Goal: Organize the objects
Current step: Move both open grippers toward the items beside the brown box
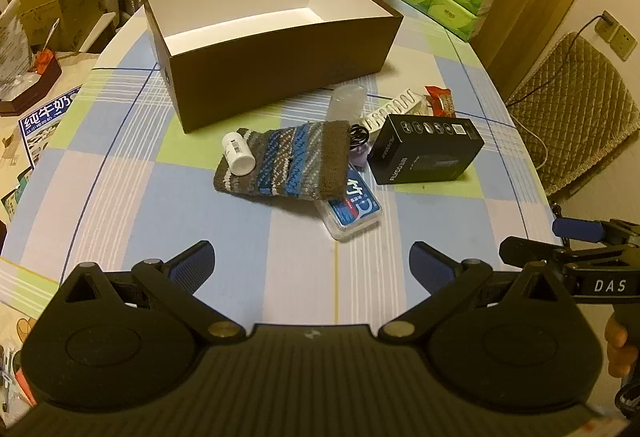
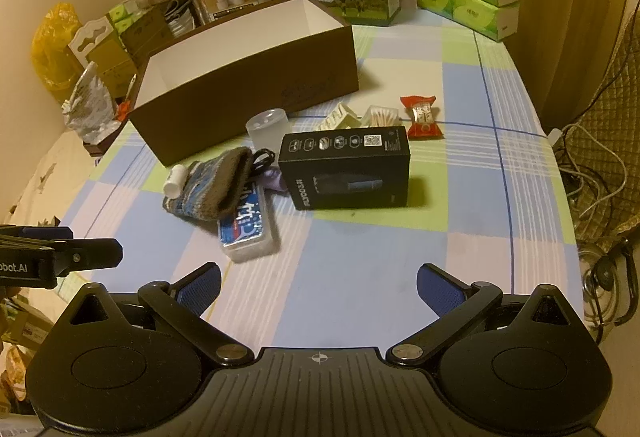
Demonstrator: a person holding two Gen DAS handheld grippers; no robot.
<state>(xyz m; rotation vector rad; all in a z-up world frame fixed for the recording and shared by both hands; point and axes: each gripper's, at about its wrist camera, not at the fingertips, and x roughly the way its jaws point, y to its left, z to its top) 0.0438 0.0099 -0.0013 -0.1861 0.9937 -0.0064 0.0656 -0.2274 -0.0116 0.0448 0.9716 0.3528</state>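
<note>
Brown box (image 1: 280, 77) empty (white inside); striped knit pouch (image 1: 282, 163) beside; both grippers wide open, holding nothing.

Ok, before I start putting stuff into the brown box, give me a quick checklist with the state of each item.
1. Brown box open, with room inside: ok; what shows of its white interior holds nothing.
2. Left hand-held gripper open, holding nothing: ok.
3. Right hand-held gripper open, holding nothing: ok.
4. Black carton free to grasp: ok; nothing lies on it.
5. Blue plastic case free to lift: not ok; the knitted pouch lies on it.
6. White bottle stable: cannot tell; on its side against the pouch.
</note>
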